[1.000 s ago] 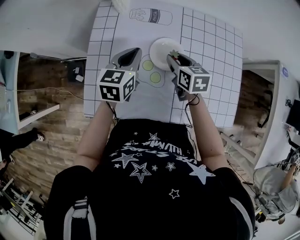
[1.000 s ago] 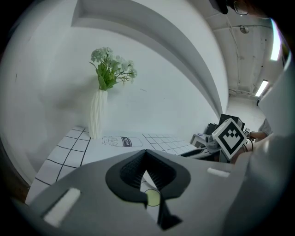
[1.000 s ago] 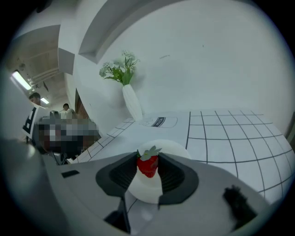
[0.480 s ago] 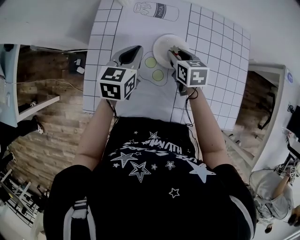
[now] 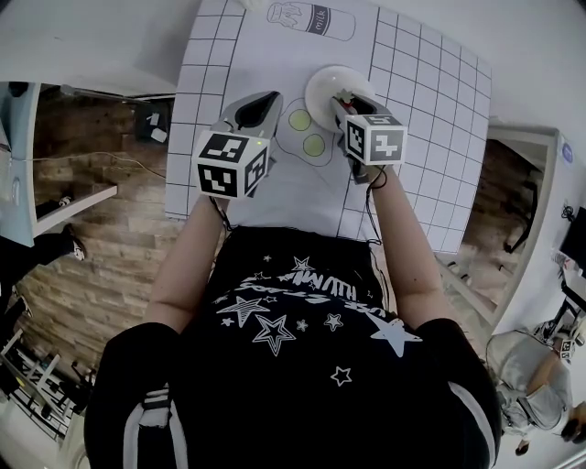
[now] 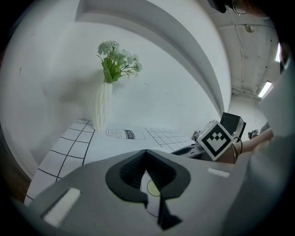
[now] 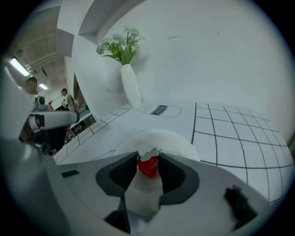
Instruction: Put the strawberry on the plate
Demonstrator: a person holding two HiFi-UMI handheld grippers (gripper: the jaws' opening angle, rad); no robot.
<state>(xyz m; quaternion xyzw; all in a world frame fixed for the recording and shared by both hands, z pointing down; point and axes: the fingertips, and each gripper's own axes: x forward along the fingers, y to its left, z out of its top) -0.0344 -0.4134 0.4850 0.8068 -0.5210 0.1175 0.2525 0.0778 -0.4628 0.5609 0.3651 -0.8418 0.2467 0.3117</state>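
A red strawberry (image 7: 149, 166) with a green leafy top sits between the jaws of my right gripper (image 7: 148, 168), which is shut on it. Right behind and under it lies the white plate (image 7: 170, 138); in the head view the right gripper (image 5: 346, 99) hangs over the plate (image 5: 322, 84) near its right side. My left gripper (image 5: 257, 107) is to the left of the plate, above the table mat. In the left gripper view its jaws (image 6: 146, 174) are shut with nothing between them.
A white mat with a black grid (image 5: 421, 110) covers the table, with a milk-bottle drawing (image 5: 311, 18) at the far side and two yellow-green circles (image 5: 299, 119) printed between the grippers. A white vase with flowers (image 7: 131, 87) stands at the far edge by the wall.
My right gripper has moved a little forward and left with the strawberry, further over the plate. The left gripper has hardly moved.
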